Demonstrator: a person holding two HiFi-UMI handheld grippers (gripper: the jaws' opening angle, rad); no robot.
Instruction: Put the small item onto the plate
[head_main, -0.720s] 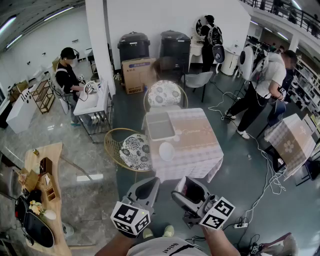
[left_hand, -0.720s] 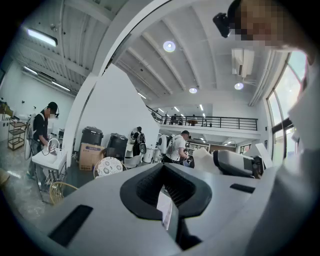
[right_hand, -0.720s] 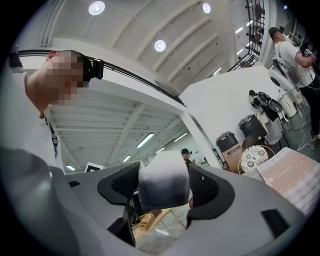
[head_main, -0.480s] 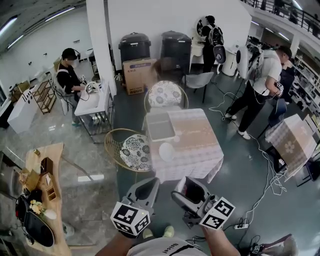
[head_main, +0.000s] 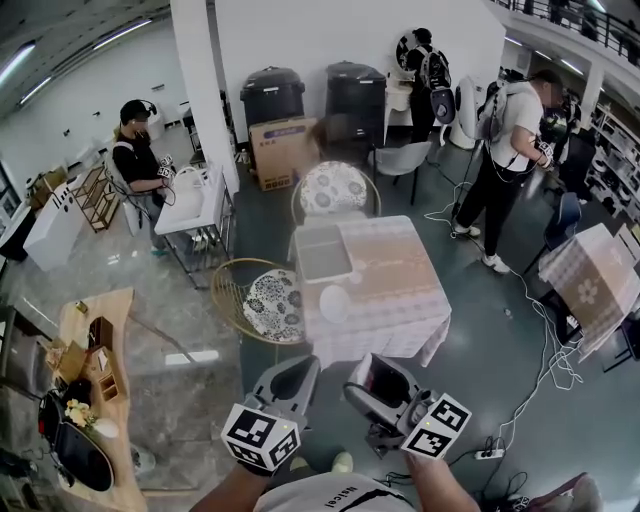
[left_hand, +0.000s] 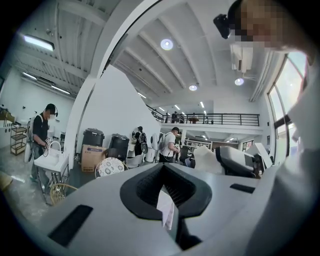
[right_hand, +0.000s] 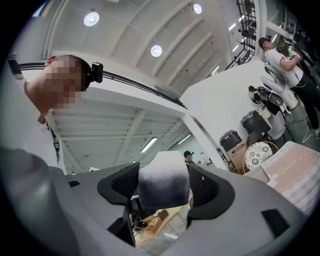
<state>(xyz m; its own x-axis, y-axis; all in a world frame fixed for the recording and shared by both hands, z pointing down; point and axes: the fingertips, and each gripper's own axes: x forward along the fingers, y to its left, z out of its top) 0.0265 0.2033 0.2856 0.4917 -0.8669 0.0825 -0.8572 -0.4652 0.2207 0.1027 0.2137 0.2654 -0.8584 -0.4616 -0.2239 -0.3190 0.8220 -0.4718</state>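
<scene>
One item (right_hand: 164, 184) pinched wide in the right gripper (head_main: 378, 380), well short of the plate (head_main: 333, 303).
Item, white above and dark below, sits at lower centre of the right gripper view, jaws spread wide yet pressing its sides. Plate lies at the desk's (head_main: 405, 290) near left corner, mid-frame in the head view, just below a tray (head_main: 321, 251). Best step closer, grip firmly, lower onto the plate's middle, then release. Left gripper (head_main: 290, 382), lower left, is pressed nearly together, idle.

Cardboard box (head_main: 283, 152) sits before black bin (head_main: 272, 95) (lidded).
</scene>
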